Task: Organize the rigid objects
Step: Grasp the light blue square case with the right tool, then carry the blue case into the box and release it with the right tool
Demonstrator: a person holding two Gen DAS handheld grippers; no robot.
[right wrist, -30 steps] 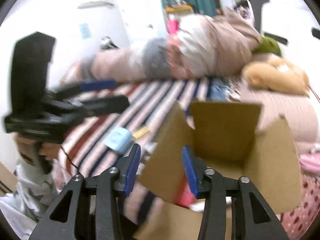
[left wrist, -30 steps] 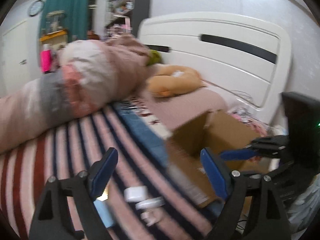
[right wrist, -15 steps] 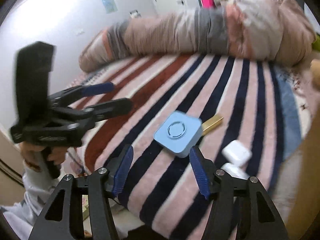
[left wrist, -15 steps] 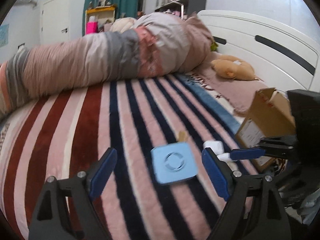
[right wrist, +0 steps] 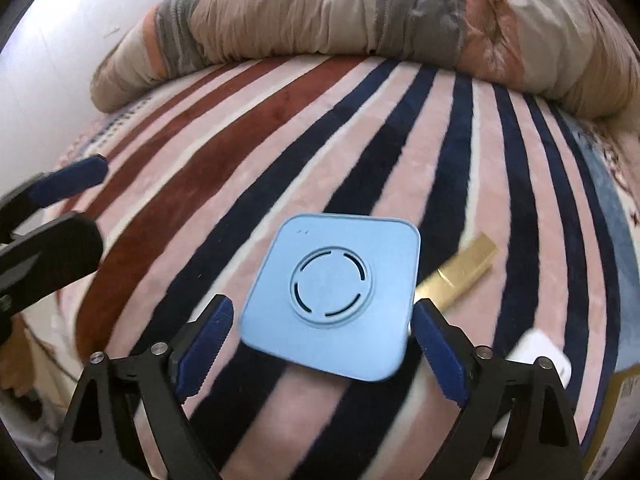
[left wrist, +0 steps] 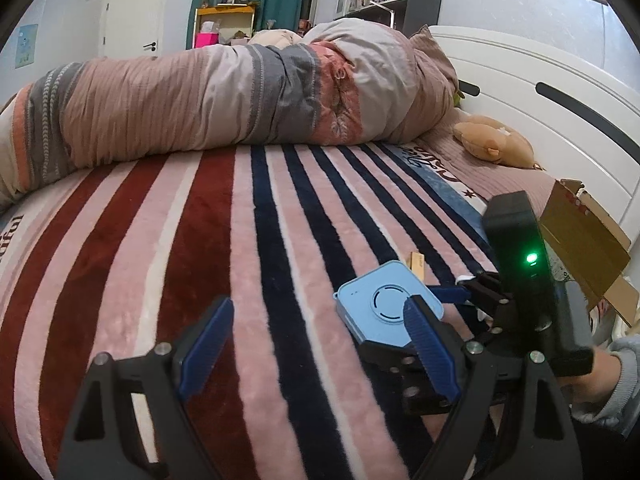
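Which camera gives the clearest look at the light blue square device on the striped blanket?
The right wrist view: the light blue square device lies nearly whole, facing the camera, its ring pattern plain, between that view's own open fingers, untouched. In the left wrist view the device appears smaller, at an angle, with one blue finger covering its near corner.

both grippers point downward, the left gripper (left wrist: 316, 344) with fingers spread wide, the right gripper (right wrist: 320, 336) just beside it, its fingers having just been opening wide, neither gripping.
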